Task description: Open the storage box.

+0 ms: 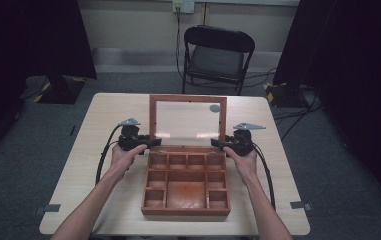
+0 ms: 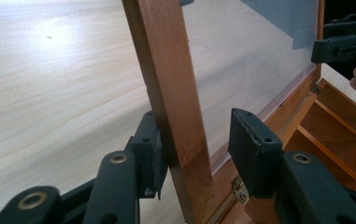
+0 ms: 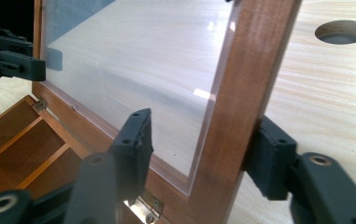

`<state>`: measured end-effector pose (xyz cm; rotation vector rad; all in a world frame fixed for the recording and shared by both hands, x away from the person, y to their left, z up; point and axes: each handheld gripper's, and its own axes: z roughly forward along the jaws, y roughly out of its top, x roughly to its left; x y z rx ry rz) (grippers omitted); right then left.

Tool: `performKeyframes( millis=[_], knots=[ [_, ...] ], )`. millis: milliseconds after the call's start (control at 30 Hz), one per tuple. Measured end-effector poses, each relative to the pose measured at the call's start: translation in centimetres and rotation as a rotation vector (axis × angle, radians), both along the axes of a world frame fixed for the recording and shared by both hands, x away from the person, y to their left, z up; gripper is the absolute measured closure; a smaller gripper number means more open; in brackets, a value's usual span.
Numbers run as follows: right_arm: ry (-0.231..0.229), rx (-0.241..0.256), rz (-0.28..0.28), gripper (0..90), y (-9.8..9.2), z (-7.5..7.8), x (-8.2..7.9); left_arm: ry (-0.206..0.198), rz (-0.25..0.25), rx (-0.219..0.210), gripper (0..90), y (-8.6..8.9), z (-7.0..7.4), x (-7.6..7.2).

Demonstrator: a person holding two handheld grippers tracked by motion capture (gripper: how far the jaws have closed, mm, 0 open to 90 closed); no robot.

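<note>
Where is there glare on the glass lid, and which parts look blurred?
High view: a bright strip low on the glass lid. Right gripper view: a small glint by the frame; the right tongs are soft. Left gripper view: no strong glare; the left tongs are slightly soft.

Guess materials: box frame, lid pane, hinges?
Frame: looks like reddish-brown wood, satin finish, with visible grain. Pane: clear glass or acrylic, can't tell which; the table shows through it, with glare. Hinges: small bright metal, probably brass or plated steel, with screw heads.
</note>
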<state>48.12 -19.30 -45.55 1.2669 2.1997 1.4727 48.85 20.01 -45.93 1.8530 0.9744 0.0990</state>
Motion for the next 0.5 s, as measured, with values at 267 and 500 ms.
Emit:
performKeyframes(
  millis=[267,500],
  knots=[
    [0.004,-0.003,-0.014,41.8,0.08,-0.25,0.21,0.014,0.003,0.003,53.8,0.10,-0.26,0.29],
    [0.019,-0.012,-0.026,39.9,-0.21,-0.64,0.51,0.045,0.026,-0.007,50.6,0.09,-0.79,0.50]
  ],
)
